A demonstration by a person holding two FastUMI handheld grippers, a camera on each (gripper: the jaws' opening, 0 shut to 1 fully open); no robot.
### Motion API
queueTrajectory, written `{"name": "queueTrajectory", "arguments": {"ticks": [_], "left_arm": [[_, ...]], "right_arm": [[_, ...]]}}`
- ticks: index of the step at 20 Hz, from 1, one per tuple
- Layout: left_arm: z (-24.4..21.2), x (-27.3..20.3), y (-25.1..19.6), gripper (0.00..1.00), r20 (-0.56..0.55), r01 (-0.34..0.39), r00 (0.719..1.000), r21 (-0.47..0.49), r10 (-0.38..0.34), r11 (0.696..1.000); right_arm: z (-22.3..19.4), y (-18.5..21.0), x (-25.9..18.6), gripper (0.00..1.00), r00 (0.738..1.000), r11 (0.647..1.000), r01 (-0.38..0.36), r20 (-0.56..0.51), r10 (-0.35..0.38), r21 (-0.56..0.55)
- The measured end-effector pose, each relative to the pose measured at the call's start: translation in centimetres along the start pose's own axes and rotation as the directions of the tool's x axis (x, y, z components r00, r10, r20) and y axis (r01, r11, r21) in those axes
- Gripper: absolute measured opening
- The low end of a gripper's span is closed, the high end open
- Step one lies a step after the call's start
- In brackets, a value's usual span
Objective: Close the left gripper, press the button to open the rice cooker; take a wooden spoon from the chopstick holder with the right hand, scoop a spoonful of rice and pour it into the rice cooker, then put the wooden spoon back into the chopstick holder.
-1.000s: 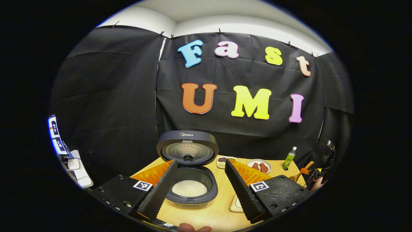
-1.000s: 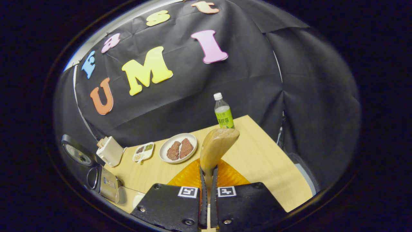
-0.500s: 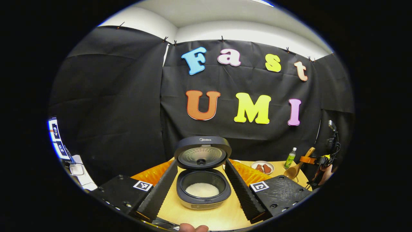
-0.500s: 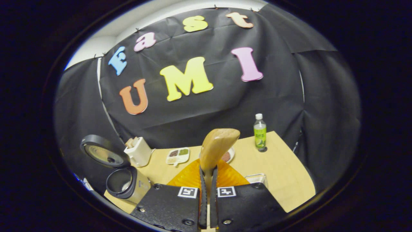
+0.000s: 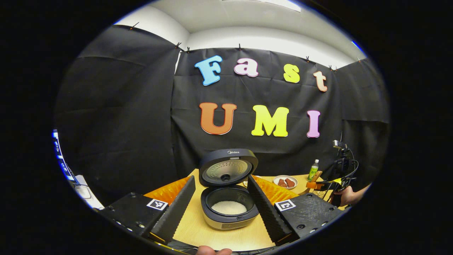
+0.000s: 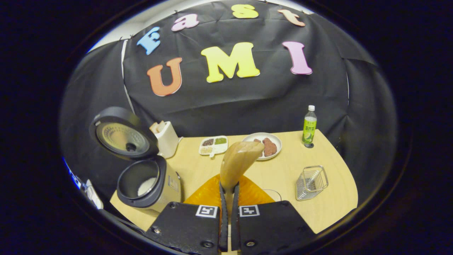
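R tool [image 6: 229, 193] is clamped on the wooden spoon [image 6: 238, 161] handle, both fingers pressing it; bowl sticks up ahead of the tool and looks empty, though its hollow faces away so can't be sure. Vs 1 s ago the R tool has swung: the chopstick holder [image 6: 311, 183], a wire basket on the counter [image 6: 331, 207], is now in its view, fwd-right and near, while the rice cooker [image 6: 148, 184] sits to the left, lid up, white rice showing inside. In left gripper view the R tool [image 5: 320, 185] w/ spoon sits low at the far right, by the person's hand [image 5: 348, 196]; 0.5 s ago the spoon was higher there.

L tool [image 5: 221, 207]: fingers wide apart, holding nothing, framing the open rice cooker [image 5: 229, 193], which has shrunk in view since 1 s ago, so L tool has backed off.

Meaning, by my read: button press done, pour likely done, step in hand is returning the spoon to the holder. Next needs the handle end lined over the basket mouth, then release. Risk: light wire holder tipping if the spoon goes in off-centre.

Plate of meat [image 6: 263, 146], sectioned dish [image 6: 213, 145], bottle [image 6: 309, 125], white box [image 6: 166, 139] stand at the back, well clear.
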State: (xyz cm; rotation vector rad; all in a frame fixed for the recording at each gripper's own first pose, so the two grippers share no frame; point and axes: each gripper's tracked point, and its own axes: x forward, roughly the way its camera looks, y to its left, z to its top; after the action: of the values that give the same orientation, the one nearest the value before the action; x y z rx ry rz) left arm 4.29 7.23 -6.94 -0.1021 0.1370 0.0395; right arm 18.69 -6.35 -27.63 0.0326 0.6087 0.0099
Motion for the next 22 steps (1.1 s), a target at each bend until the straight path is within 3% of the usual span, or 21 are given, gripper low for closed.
{"name": "queueTrajectory", "arguments": {"ticks": [7, 11, 13, 18, 22], "left_arm": [[0.9, 1.0, -0.1, 0.95, 0.002, 0.054, 0.999, -0.072, -0.054, 0.996], [1.4, 1.5, 0.3, 0.95, 0.011, 0.036, 0.999, -0.071, -0.035, 0.997], [1.6, 1.6, 0.6, 0.95, 0.004, 0.032, 0.999, -0.070, -0.032, 0.997], [1.9, 1.8, 0.8, 0.95, -0.011, -0.005, 1.000, -0.079, 0.004, 0.997], [1.7, 1.8, -0.4, 0.95, -0.023, -0.021, 1.000, -0.070, 0.019, 0.997]], "right_arm": [[-4.6, -3.2, 3.2, 0.09, 0.984, 0.973, 0.155, -0.063, -0.168, -0.172], [-6.1, -4.2, 4.7, 0.09, 0.969, 0.952, 0.214, -0.073, -0.235, -0.217], [-6.5, -3.2, 5.3, 0.09, 0.972, 0.958, 0.202, -0.080, -0.222, -0.204], [-7.3, 0.0, 6.1, 0.09, 0.987, 0.990, 0.101, -0.119, -0.112, -0.096], [-7.7, 0.9, 6.1, 0.09, 0.986, 0.994, 0.042, -0.163, -0.025, 0.101]]}}
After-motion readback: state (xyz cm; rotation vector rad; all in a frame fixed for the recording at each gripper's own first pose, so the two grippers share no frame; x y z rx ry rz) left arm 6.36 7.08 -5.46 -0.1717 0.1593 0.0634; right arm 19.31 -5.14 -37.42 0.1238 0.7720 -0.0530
